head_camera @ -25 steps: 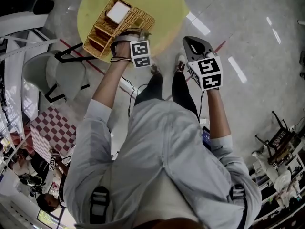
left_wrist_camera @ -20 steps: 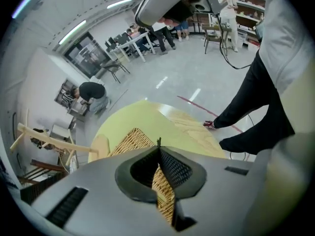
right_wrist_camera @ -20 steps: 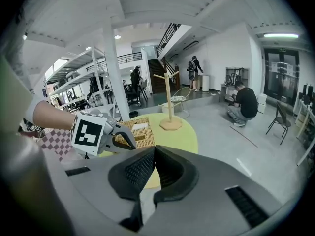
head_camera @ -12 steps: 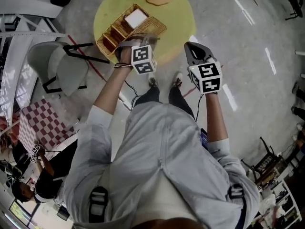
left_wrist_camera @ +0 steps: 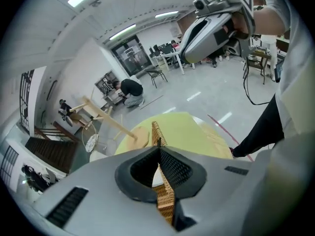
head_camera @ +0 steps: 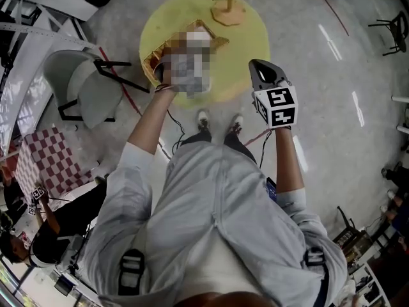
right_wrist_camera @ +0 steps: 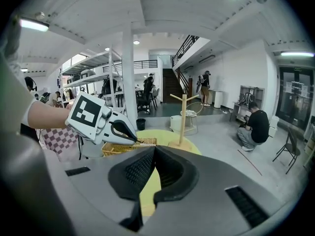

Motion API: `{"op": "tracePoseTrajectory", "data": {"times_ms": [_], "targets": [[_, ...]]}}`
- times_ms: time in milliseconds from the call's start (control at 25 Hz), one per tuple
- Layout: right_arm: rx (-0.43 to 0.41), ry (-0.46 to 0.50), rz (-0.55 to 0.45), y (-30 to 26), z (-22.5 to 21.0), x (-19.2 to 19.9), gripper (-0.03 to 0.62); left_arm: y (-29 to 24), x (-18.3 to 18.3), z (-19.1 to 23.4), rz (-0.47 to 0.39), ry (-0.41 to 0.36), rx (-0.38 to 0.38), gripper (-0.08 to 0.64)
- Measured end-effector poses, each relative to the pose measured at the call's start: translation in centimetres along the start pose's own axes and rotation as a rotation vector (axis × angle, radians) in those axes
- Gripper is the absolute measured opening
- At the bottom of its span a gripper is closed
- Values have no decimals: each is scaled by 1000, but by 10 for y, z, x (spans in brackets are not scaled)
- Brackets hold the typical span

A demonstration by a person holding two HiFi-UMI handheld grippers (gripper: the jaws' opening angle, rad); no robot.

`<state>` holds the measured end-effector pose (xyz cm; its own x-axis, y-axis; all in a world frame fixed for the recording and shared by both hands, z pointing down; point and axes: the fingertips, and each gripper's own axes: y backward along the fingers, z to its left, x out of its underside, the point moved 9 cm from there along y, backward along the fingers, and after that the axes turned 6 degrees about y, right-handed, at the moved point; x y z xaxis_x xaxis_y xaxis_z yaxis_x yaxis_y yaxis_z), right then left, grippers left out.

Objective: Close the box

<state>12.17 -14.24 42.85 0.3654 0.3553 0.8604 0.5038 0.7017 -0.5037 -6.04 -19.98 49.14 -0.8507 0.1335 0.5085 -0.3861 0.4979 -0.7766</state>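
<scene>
My left gripper (left_wrist_camera: 159,156) is clenched on a thin wicker panel (left_wrist_camera: 158,133) that stands on edge between the pads and runs out past the tips. Seen from the right gripper view, its tip sits on the top edge of the wicker box (right_wrist_camera: 122,147), so the box lies directly under and just ahead of that gripper. In the head view a mosaic patch covers this gripper, and only the box's left part (head_camera: 153,64) shows beside it. My right gripper (right_wrist_camera: 153,154) has its jaws brought together at the tips with nothing between them; the yellow round table (right_wrist_camera: 173,135) shows through the slit behind the pads. It hangs well apart from the box, off to the right of the left gripper and over the table's near edge (head_camera: 246,85). Beyond both grippers, at the far side of the table, stands a wooden stand (head_camera: 228,9) with an upright post. Against half a second ago, the left gripper is still at the box and the right one still beside it. The table has slid right in the head view, and the stand's post now shows.
</scene>
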Motion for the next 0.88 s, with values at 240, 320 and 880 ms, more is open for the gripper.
{"op": "tracePoseTrajectory", "data": {"times_ms": [240,320,880], "targets": [[-15,24,1,-29,4,-21,21,5,12,41,-9,36,-62,38],[-20,31,2,-40,9,-27,21,5,19,54,-6,40,-81,38],[4,20,67,-117,19,-50,21,-53,95,125,49,134,-43,38]]}}
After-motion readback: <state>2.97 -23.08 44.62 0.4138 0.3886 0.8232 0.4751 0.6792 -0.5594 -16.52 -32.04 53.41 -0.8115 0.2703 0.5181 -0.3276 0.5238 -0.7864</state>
